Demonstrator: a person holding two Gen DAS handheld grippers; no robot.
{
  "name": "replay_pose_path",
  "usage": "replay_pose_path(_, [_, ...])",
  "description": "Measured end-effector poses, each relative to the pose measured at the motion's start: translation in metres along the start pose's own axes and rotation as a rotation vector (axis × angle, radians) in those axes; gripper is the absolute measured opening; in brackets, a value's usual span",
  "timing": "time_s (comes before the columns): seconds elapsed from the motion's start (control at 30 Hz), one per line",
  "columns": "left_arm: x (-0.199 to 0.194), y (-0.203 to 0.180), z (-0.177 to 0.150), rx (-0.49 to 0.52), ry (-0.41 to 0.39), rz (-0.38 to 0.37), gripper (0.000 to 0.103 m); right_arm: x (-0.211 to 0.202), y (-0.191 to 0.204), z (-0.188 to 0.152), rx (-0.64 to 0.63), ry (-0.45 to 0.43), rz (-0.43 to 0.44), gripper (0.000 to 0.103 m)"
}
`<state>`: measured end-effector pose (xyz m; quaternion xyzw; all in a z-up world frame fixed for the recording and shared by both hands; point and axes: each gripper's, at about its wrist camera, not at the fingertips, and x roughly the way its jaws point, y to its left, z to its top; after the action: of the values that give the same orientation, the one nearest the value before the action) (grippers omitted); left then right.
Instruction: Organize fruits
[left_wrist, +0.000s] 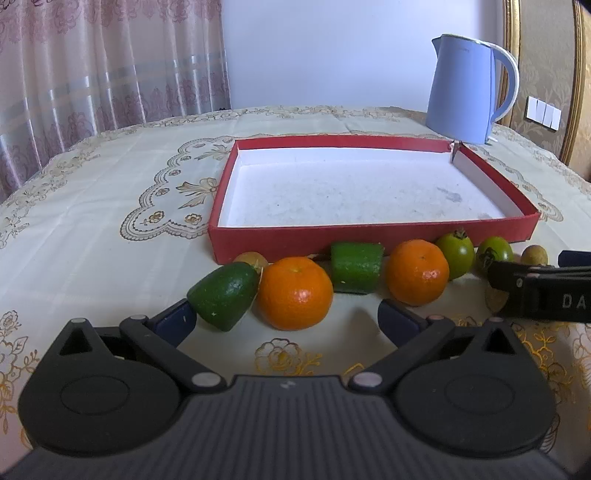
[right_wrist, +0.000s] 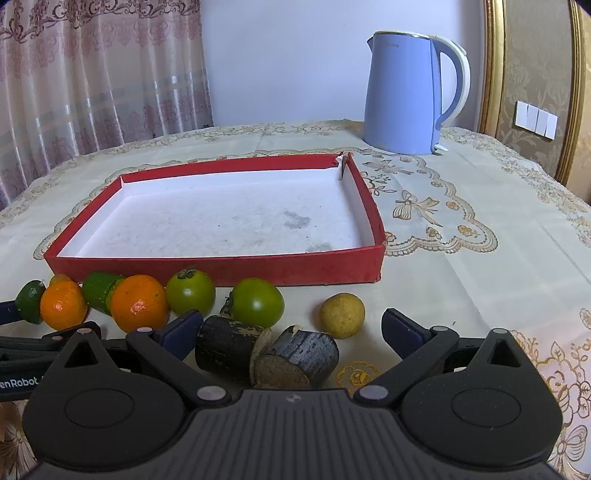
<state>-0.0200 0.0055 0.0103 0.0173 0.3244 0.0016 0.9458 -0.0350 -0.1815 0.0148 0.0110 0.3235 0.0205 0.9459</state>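
Note:
A red tray (left_wrist: 369, 240) (right_wrist: 221, 267) with a white floor lies empty on the table. Fruit lines its near wall: a green cone piece (left_wrist: 223, 297), two oranges (left_wrist: 294, 292) (left_wrist: 418, 271), a green block (left_wrist: 356, 266), two green persimmons (right_wrist: 190, 291) (right_wrist: 257, 302), a yellow round fruit (right_wrist: 341, 314), and two dark cane pieces (right_wrist: 229, 345) (right_wrist: 299, 358). My left gripper (left_wrist: 290, 319) is open just short of the nearer orange. My right gripper (right_wrist: 291, 328) is open around the cane pieces.
A blue kettle (left_wrist: 467, 85) (right_wrist: 410, 92) stands behind the tray's far right corner. An embroidered cream cloth (left_wrist: 92, 206) covers the table. Curtains hang at the back left. The right gripper's body (left_wrist: 543, 293) shows at the left wrist view's right edge.

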Motion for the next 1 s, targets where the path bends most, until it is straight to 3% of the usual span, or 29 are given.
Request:
replay_pose_path(0.43, [-0.009,0.005,-0.005,0.041,-0.016,-0.022,0.103,-0.004,0.001,0.001,-0.014,-0.021,-0.013,0.103])
replay_pose_path(0.7, [-0.031,0.031,-0.023,0.041,-0.052,-0.043,0.103,-0.009,0.002,0.001,-0.017,-0.057,-0.025,0.103])
replay_pose_path(1.0, [-0.032,0.048,-0.006,0.070,-0.096,-0.030,0.103,-0.015,0.001,0.000,-0.023,-0.086,-0.033,0.103])
